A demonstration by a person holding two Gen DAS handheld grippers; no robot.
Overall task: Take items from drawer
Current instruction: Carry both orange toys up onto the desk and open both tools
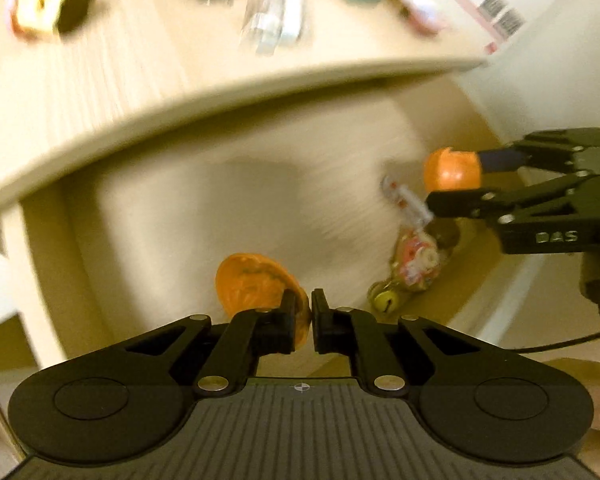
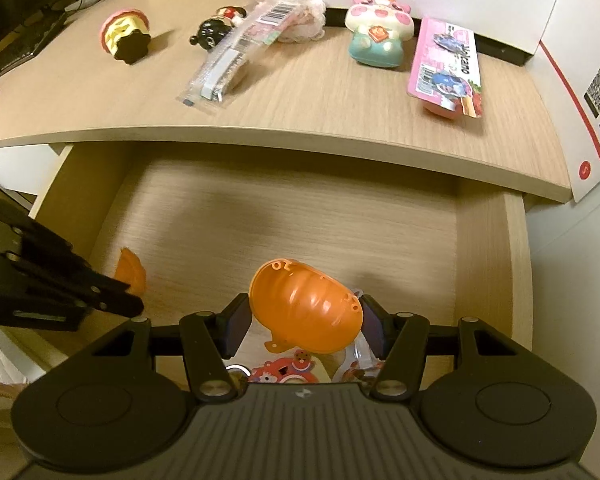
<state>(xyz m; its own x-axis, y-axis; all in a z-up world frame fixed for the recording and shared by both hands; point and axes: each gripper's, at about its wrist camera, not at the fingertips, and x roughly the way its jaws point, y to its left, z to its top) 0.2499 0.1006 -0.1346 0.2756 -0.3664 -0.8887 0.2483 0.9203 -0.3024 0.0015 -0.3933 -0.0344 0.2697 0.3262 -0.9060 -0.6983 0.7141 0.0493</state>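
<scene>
The wooden drawer (image 2: 300,216) stands open below the desk top (image 2: 300,100). My right gripper (image 2: 305,314) is shut on a domed orange capsule half (image 2: 304,312), hollow side facing up and back, held above the drawer floor. The left wrist view shows that right gripper (image 1: 454,180) with the same half (image 1: 454,170). My left gripper (image 1: 304,297) is shut on the rim of a second orange capsule half (image 1: 252,290), over the drawer's left part. In the right wrist view the left gripper (image 2: 134,300) comes in from the left edge with that half (image 2: 131,272).
A colourful keychain charm (image 1: 416,260) with a yellow bell (image 1: 386,300) lies in the drawer below the right gripper. On the desk top are a cupcake toy (image 2: 126,34), a black figure (image 2: 212,30), a clear packet (image 2: 228,64), a squishy toy (image 2: 380,36), a pink packet (image 2: 446,68) and a white box (image 2: 440,0).
</scene>
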